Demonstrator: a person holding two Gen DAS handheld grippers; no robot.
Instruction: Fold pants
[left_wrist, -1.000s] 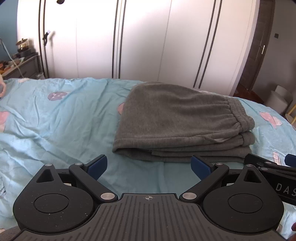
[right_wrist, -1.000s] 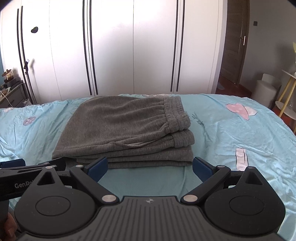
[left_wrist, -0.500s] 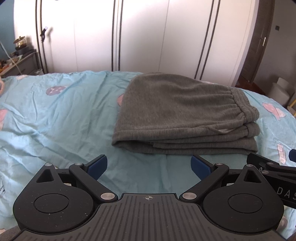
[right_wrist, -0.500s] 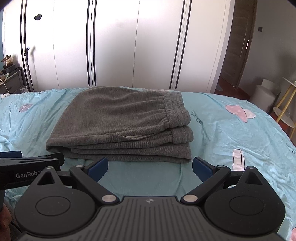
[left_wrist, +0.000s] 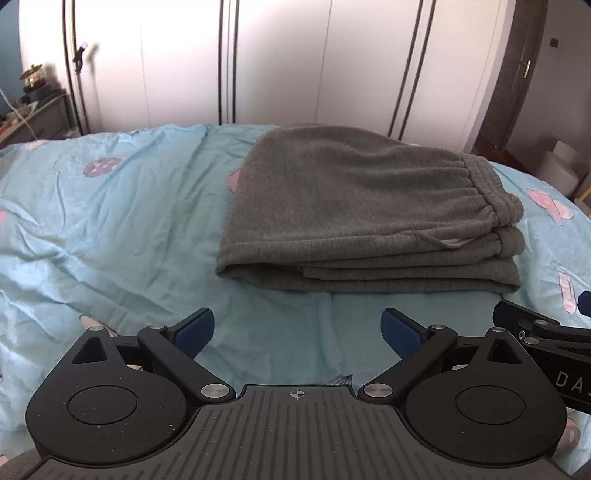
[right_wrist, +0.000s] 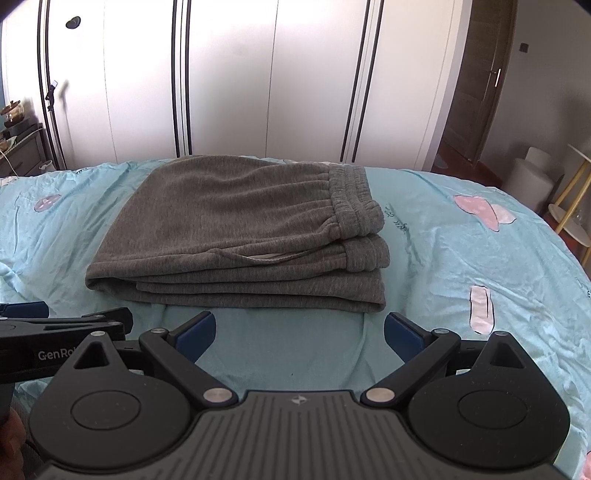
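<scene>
Grey pants lie folded in a stack of layers on the light blue bed sheet, waistband at the right. They also show in the right wrist view. My left gripper is open and empty, hovering over the sheet just in front of the stack. My right gripper is open and empty, also just short of the stack's near edge. Each gripper shows at the edge of the other's view, the right one and the left one.
White wardrobe doors stand behind the bed. A dark door is at the right, with a white bin and a small side table. A cluttered dresser stands at the far left.
Both grippers have pulled back and risen a little from the folded pants, so the stack sits farther away. The pants have not moved.
</scene>
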